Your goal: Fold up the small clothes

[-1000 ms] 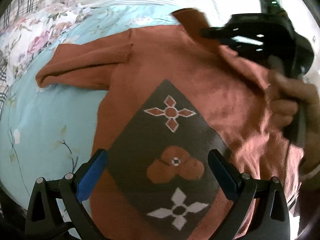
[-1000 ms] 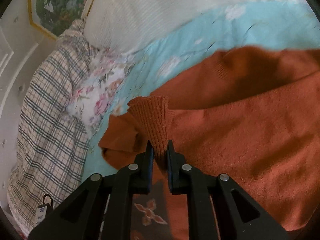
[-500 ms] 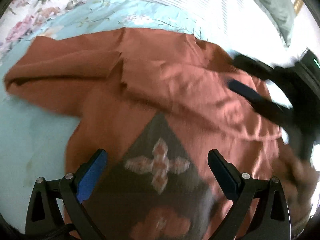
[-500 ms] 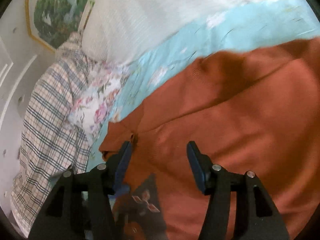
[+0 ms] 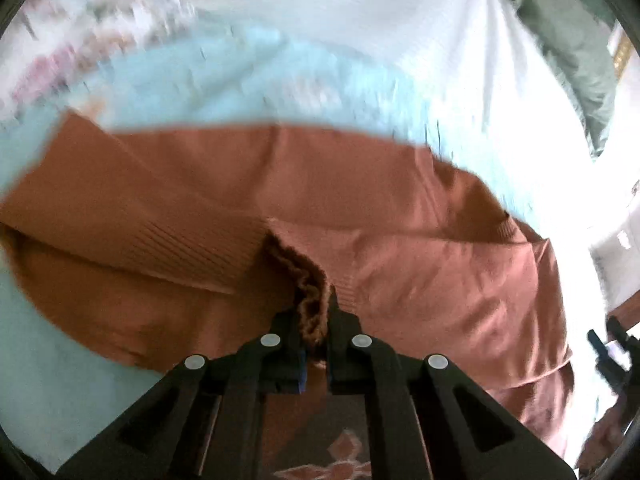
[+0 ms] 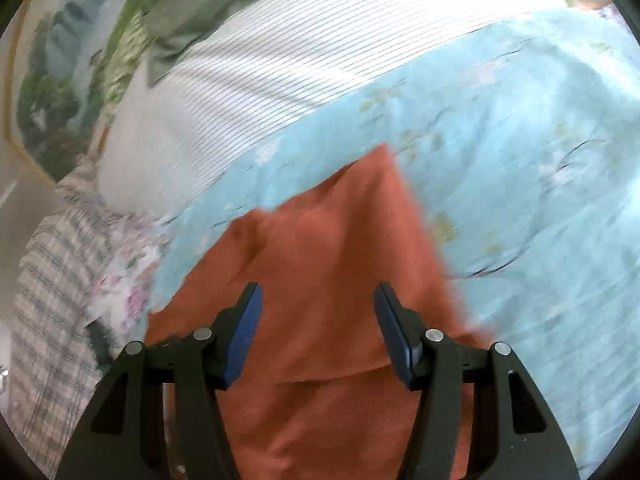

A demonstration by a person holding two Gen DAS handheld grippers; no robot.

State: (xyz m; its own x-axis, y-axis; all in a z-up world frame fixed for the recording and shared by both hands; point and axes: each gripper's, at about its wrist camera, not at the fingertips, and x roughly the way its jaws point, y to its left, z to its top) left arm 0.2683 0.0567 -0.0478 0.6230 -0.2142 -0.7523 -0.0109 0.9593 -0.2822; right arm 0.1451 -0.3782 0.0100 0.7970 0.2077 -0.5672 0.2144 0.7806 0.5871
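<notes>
One sweater [image 5: 400, 240] – two tongs [image 5: 316, 320] [image 6: 318, 328] – one striped pillow [image 6: 300, 60].

The left gripper [image 5: 316, 320] is built of matte black plastic. Each finger is carried on two angular links with triangular cut-outs, and four round silver screw heads are set across the linkage behind the fingertips. A strip of blue padding is seen on the inner face of the left finger, just behind the tip.

The right gripper [image 6: 318, 332] is made the same way: black links with triangular openings and four silver screw heads. Its fingers [image 6: 244, 332] are lined with long blue ribbed pads on the inner faces, framed by black edges.
</notes>
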